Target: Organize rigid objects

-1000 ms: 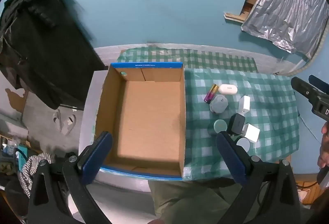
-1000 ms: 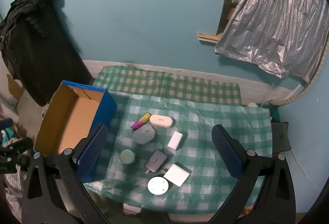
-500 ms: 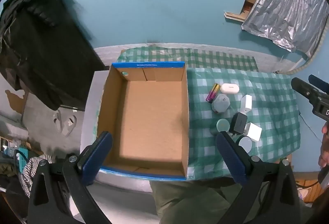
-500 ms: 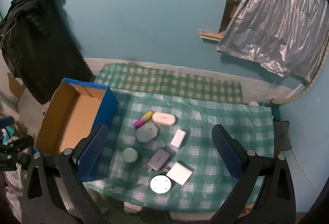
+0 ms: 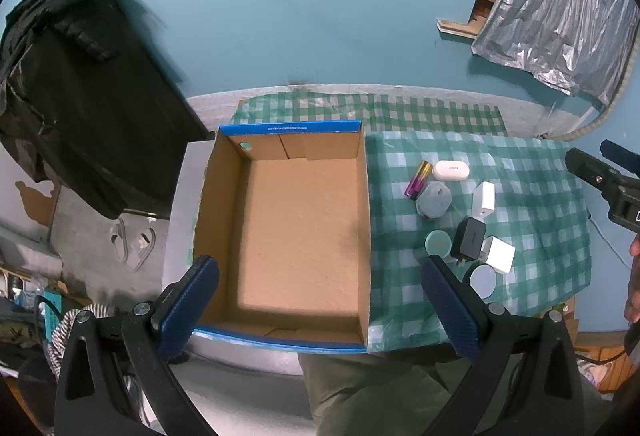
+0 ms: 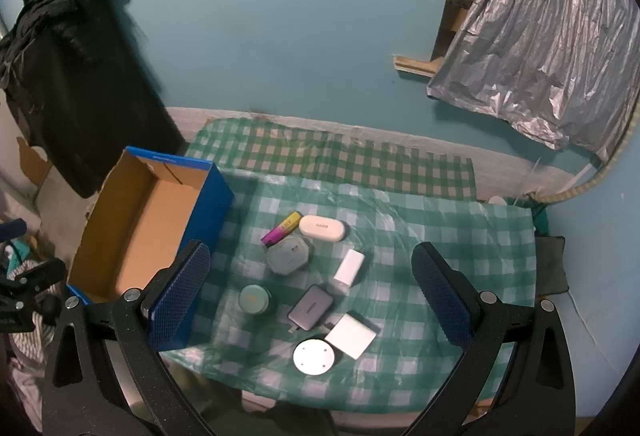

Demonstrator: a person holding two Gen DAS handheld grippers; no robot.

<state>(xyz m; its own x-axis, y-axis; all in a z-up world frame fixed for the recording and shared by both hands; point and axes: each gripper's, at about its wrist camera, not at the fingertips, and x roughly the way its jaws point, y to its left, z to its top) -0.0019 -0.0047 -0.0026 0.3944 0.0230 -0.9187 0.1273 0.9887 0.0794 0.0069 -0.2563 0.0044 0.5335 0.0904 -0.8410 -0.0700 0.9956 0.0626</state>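
Below the left wrist camera, the left tongs hung wide apart and empty over an open cardboard box with blue outer walls. Nothing lay on the box floor, so the sorting looked not yet begun. To its right, on a green checked cloth over the tabletop, sat a cluster of small hard things: a purple-and-gold battery, a white oval case, a grey hexagonal puck, a white charger, a black adapter, a teal tin, a white block and a white disc. Only this view showed the whole inside of the box, and the right tongs' body at the far right edge.

From the right wrist camera, the right tongs were likewise wide and empty, high above the cluster. Only this view showed each piece unhidden, including the white disc nearest. The next move probably called for lowering the right tongs onto one piece
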